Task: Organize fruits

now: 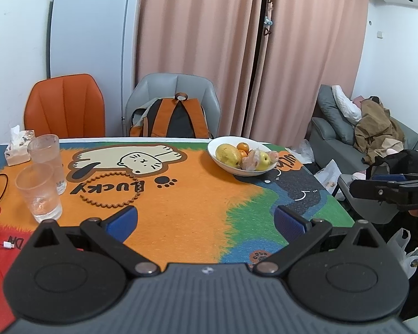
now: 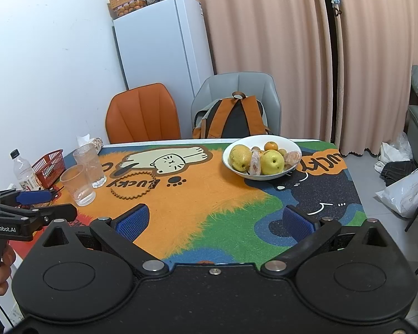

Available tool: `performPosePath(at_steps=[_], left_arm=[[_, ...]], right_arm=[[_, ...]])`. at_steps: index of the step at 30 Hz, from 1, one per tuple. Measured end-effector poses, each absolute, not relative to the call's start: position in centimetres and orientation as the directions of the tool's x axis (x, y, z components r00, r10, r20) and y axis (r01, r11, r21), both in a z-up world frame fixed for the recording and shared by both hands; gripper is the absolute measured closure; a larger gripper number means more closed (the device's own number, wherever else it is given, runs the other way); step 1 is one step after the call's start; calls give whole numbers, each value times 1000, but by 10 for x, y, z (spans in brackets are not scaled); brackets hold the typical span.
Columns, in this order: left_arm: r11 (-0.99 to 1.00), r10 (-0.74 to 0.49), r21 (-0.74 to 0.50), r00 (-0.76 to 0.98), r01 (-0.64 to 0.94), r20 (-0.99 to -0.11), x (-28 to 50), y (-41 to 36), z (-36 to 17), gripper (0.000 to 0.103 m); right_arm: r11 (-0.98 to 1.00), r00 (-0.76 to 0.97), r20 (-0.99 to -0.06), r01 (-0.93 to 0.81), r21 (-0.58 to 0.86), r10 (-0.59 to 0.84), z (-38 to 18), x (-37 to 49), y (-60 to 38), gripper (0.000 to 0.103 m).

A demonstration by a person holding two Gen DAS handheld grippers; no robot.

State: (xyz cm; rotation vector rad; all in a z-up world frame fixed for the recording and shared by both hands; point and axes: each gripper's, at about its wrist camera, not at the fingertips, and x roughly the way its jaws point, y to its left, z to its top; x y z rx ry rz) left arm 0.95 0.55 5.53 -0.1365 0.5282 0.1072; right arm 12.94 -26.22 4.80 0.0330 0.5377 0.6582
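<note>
Glossy white bowl (image 2: 289, 143), fuzzy printed cloth mat (image 2: 209, 194) — clear plastic cups (image 2: 78, 185), matt black grippers' ribbed blue pads (image 2: 132, 224).

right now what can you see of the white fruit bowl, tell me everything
The white bowl is shallow and wide, smooth like glazed ceramic, sitting upright on the colourful cartoon mat near the table's far right corner. It holds a yellow-green pear, a yellow apple, a small orange and fruit in clear wrappers. Neither gripper touches it; both are open and well short of it.
</note>
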Motion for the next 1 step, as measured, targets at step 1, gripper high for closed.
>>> performPosePath(at_steps=[1], left_arm=[[985,66,-103,858,-136,-509,10,5,55,0]], right_arm=[[795,660,-466,-573,196,590,48,129,-262,0]])
